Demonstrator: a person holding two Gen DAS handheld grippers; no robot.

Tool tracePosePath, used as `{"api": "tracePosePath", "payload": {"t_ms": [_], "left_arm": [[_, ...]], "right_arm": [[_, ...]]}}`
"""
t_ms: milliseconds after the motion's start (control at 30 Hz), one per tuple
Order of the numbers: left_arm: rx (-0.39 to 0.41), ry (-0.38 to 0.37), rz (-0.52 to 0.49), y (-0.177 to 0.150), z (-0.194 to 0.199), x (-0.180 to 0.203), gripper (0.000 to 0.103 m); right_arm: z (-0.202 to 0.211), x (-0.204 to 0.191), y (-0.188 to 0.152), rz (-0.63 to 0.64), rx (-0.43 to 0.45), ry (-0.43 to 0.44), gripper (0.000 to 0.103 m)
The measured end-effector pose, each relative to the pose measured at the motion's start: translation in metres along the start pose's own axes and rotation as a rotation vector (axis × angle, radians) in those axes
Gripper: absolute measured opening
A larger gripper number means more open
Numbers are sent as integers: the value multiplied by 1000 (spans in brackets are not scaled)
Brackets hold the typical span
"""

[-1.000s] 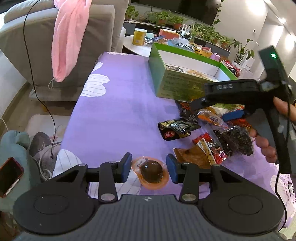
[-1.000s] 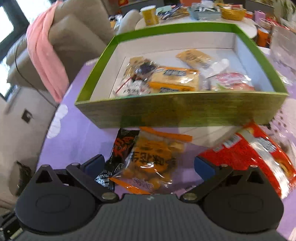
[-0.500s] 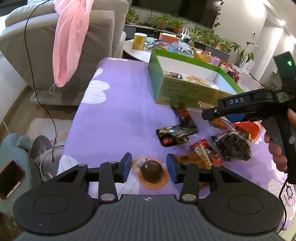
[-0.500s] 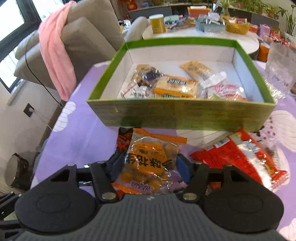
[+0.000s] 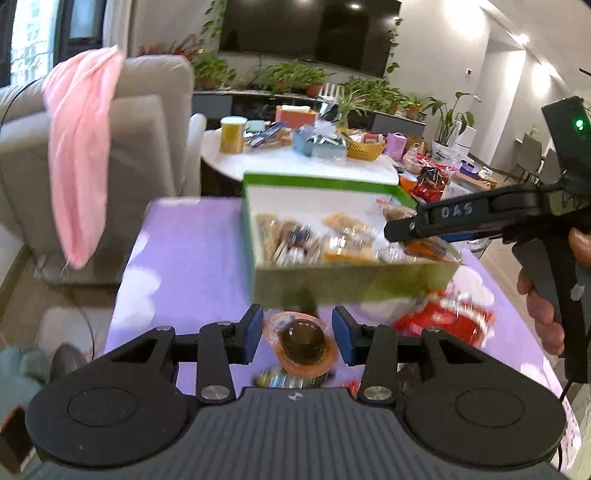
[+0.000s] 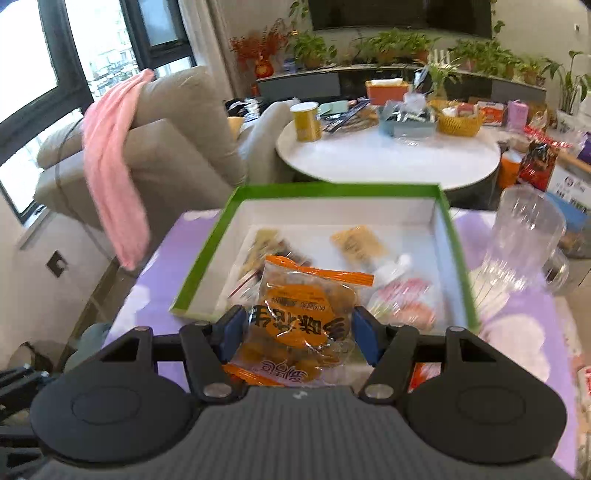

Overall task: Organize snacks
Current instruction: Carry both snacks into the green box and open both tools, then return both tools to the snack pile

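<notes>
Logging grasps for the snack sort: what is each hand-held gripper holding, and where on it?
Left hand-held gripper: round brown jelly cup, by its sides. Right hand-held gripper: orange snack packet, by its side edges.

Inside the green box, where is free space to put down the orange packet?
The green box has bare white floor along its far wall and in the far right corner. The near half is crowded with packets. The orange packet sits in the right gripper.

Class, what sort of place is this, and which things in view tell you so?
Most likely a home living room: a grey armchair, a wall-mounted television, and a shelf of potted plants.
</notes>
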State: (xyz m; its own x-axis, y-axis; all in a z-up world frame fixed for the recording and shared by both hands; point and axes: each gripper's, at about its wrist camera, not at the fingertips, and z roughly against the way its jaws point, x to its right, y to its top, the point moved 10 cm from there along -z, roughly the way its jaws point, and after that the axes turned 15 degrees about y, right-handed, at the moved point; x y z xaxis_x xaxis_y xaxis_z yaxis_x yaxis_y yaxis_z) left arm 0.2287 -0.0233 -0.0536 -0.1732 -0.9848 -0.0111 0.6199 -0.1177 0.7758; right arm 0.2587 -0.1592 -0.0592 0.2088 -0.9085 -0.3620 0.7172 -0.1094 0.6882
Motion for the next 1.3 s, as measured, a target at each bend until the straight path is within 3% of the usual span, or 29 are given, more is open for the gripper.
{"api": "tracePosePath", "payload": {"t_ms": [233,433,500,533,600,700,1000,1300], "left_arm": [[-7,-4,-51,57,-59,32,39],[-36,-10,-60,76,-122,56,40],[-20,9,-58,77,-137,58,47],[-6,29,-54,76,-143,57,55],[-3,33,-53,72,-148,55,56],[-26,38,-35,65,-147,46,56],[21,56,-34,51,-93,20,56],[-32,38,-73,-17,-39,12,56]], "right_arm": [[-25,38,24,25,-18,-52,65],[-49,73,23,-3,-48,-63,67],[-54,84,20,-17,-48,-85,82],[-53,87,18,-20,-43,-94,90],[-49,93,15,-25,-15,-102,90],[-39,95,14,-30,10,-91,90],[-3,67,4,34,64,-37,90],[35,47,-38,55,50,-8,90]]}}
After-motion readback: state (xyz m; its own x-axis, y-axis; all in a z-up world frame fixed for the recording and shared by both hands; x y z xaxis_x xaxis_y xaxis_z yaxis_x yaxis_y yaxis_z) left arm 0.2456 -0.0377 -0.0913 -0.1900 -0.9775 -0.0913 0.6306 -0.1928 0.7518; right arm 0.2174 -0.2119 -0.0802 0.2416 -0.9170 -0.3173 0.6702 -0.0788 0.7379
